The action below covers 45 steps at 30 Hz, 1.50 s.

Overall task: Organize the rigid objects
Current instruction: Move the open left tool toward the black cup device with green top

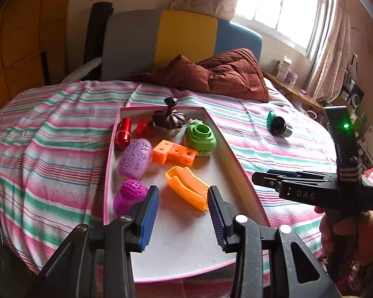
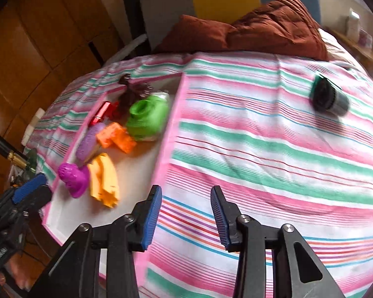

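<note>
A white tray with a pink rim (image 1: 181,253) lies on the striped bedsheet. It holds several plastic pieces, among them an orange trough (image 1: 186,190), orange cubes (image 1: 175,152), a green ring part (image 1: 201,136), a purple oval (image 1: 135,159), a magenta knob (image 1: 129,196) and a red cylinder (image 1: 123,134). My left gripper (image 1: 184,211) hangs open and empty over the tray's near end. My right gripper (image 2: 186,211) is open and empty above the sheet, right of the tray (image 2: 141,168). A dark green and black cylinder (image 2: 328,98) lies alone on the sheet, far right.
A brown quilt (image 1: 226,74) is bunched at the head of the bed, before a grey, yellow and blue headboard. A wooden wardrobe stands on the left. On the right, a bedside shelf (image 1: 296,92) carries small items below the window.
</note>
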Motion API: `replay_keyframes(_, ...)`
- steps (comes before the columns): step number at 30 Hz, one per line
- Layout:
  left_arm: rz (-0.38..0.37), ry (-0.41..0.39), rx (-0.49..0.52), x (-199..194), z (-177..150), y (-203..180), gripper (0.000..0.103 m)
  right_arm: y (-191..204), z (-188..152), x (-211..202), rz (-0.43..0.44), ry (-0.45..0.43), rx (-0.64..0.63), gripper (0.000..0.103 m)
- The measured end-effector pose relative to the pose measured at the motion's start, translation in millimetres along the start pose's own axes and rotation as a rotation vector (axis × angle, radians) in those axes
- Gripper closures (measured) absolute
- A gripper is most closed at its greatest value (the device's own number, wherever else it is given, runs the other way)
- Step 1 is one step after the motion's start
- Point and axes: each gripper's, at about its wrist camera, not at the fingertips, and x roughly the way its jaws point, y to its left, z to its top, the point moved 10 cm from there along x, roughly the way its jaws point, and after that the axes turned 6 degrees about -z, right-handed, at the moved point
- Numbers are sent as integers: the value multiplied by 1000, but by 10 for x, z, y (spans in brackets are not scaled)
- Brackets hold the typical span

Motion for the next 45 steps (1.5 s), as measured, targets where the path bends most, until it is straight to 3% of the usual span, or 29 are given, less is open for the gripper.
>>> replay_keyframes(9,-59,10,42,88,135,-403,63,-722,-103,-81,-112,27,-9,61)
replay_keyframes(17,-119,45,145,446,518,-1188,63,-1623,-9,-239,-243,3,13,60)
replay_keyframes(25,-161,83,225,1047,852,-1991,63,-2346,-3,-271,-237,13,292,58)
replay_keyframes(31,-153,101,270,1631,1166,-2507,63,-2579,83,-452,-249,-26,362,56)
replay_keyframes(39,-92,149,300,2385,1460,-2755,63,-2613,154,-513,-219,-36,379,54)
replay_keyframes(43,-42,241,243,2688,1369,-2559,63,-2688,159,-534,-214,-37,405,54)
replay_keyframes(45,-12,248,208,2724,1353,-2411,63,-2715,147,-521,-215,-32,417,53)
